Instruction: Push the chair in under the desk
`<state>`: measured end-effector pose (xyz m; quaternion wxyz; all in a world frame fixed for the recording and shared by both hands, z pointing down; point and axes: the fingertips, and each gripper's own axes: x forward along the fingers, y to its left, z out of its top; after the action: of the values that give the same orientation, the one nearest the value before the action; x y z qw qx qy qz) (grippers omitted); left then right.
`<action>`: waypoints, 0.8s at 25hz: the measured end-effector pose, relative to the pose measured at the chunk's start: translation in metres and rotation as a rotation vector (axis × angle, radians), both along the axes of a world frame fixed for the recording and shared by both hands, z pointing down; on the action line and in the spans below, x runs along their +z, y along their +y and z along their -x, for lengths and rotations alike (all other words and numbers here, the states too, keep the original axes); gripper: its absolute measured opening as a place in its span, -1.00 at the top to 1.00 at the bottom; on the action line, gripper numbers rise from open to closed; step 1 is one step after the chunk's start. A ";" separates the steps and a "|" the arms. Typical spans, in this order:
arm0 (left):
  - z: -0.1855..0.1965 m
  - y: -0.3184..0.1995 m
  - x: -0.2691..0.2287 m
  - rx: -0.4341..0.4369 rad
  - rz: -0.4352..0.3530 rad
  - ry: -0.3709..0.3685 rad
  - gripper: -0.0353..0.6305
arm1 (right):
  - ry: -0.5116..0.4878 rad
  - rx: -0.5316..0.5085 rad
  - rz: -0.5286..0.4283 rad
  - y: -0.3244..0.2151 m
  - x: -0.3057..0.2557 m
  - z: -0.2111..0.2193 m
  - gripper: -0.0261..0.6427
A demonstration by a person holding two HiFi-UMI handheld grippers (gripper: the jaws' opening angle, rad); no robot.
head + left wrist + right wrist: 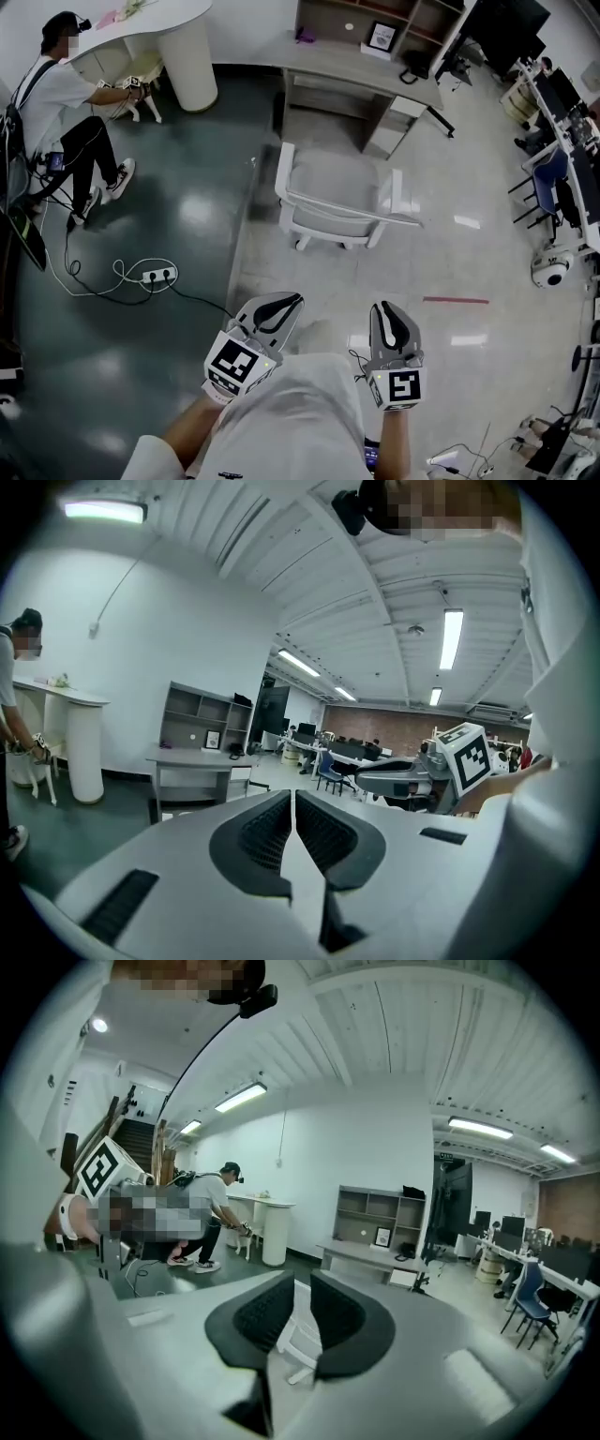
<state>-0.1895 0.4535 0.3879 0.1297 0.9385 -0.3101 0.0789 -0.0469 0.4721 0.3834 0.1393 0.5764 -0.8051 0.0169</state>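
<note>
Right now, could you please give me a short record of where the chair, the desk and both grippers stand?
chair: pulled out, not under the desk
desk: beyond the chair, in front of the shelves
left gripper: shut, empty, short of the chair
right gripper: jaws slightly apart, empty, short of the chair
contact with chair: none
push: not yet done

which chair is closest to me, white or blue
The white chair: it stands straight ahead, pulled out from the grey desk. The blue chair is far off at the right edge of the room.
</note>
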 end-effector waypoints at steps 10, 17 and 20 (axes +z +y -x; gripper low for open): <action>-0.036 -0.103 0.014 0.073 -0.028 -0.075 0.87 | 0.087 -0.048 0.038 -0.096 0.020 -0.019 0.54; -0.091 -0.209 0.002 0.108 -0.024 -0.106 0.87 | 0.085 -0.160 0.079 -0.203 0.020 -0.048 0.39; -0.125 -0.237 -0.001 0.185 0.001 -0.105 0.70 | 0.066 -0.209 0.131 -0.237 0.021 -0.065 0.35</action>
<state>-0.0650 0.2161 0.3870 0.1060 0.9576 -0.2284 0.1398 0.0180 0.2348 0.4048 0.2042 0.4793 -0.8528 0.0357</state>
